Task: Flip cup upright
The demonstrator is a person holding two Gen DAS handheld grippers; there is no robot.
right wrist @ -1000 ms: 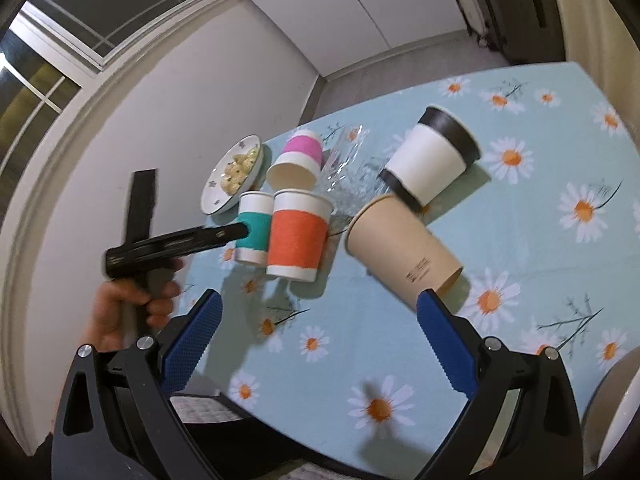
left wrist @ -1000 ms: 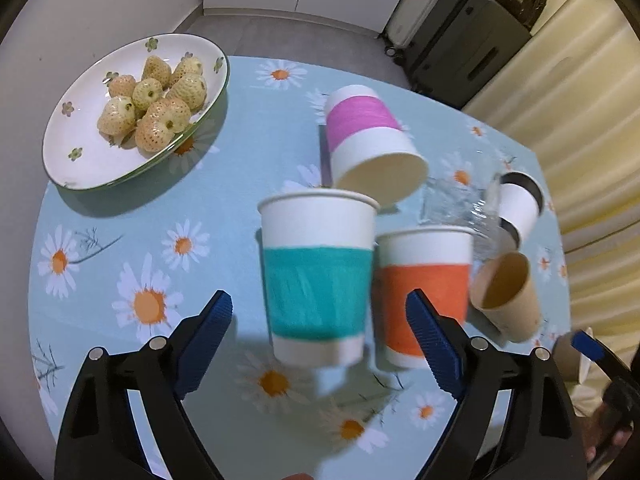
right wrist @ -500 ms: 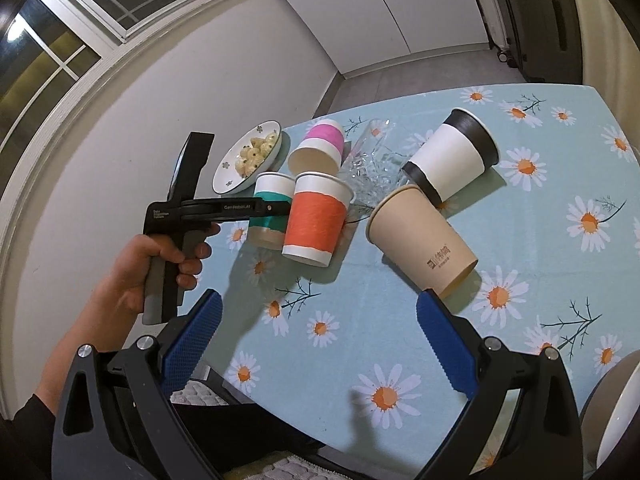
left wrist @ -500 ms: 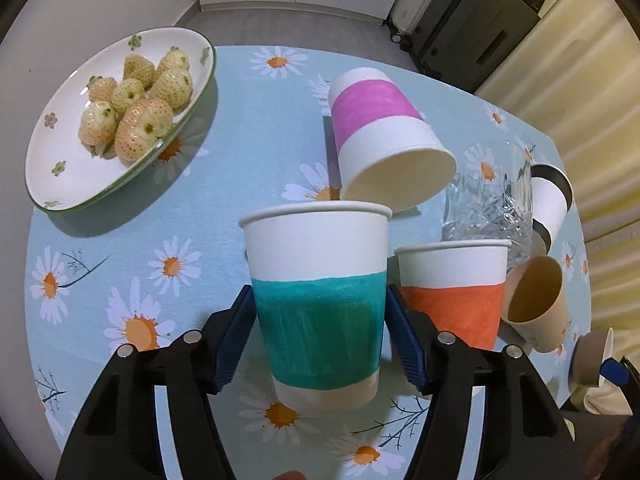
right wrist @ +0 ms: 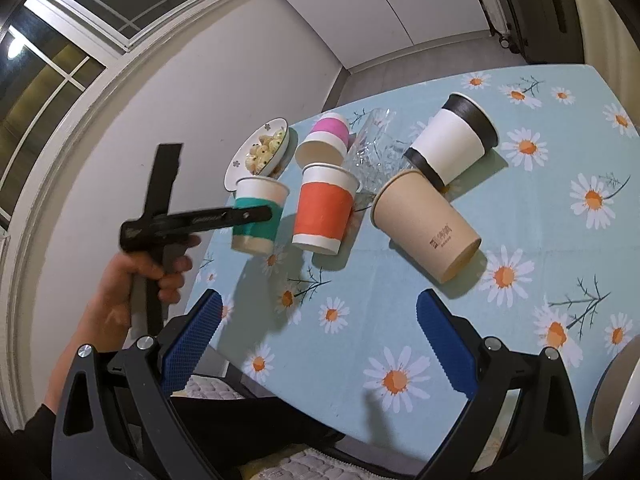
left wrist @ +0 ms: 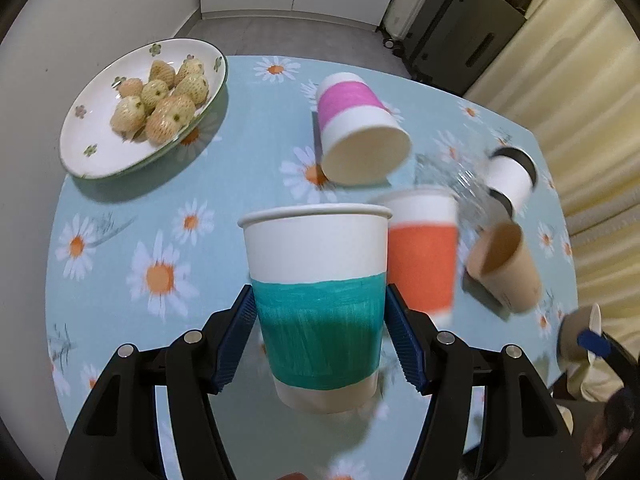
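My left gripper [left wrist: 320,336] is shut on the teal-banded paper cup [left wrist: 318,292], which is upright and lifted a little off the table; it also shows in the right wrist view [right wrist: 256,216]. An orange-banded cup [right wrist: 324,208] stands upright beside it. A pink-banded cup [left wrist: 356,136], a kraft brown cup [right wrist: 428,226] and a black-rimmed white cup [right wrist: 452,144] lie on their sides. My right gripper [right wrist: 316,344] is open and empty above the table's near edge.
A plate of pale strawberries [left wrist: 100,152] sits at the far left. A clear glass [right wrist: 372,152] lies among the cups. The daisy-print tablecloth [right wrist: 400,320] covers the table. A white dish rim [right wrist: 624,400] shows at the right edge.
My left gripper closed on the teal cup and lifted it slightly off the table. My right gripper stayed open, drifting a little closer.
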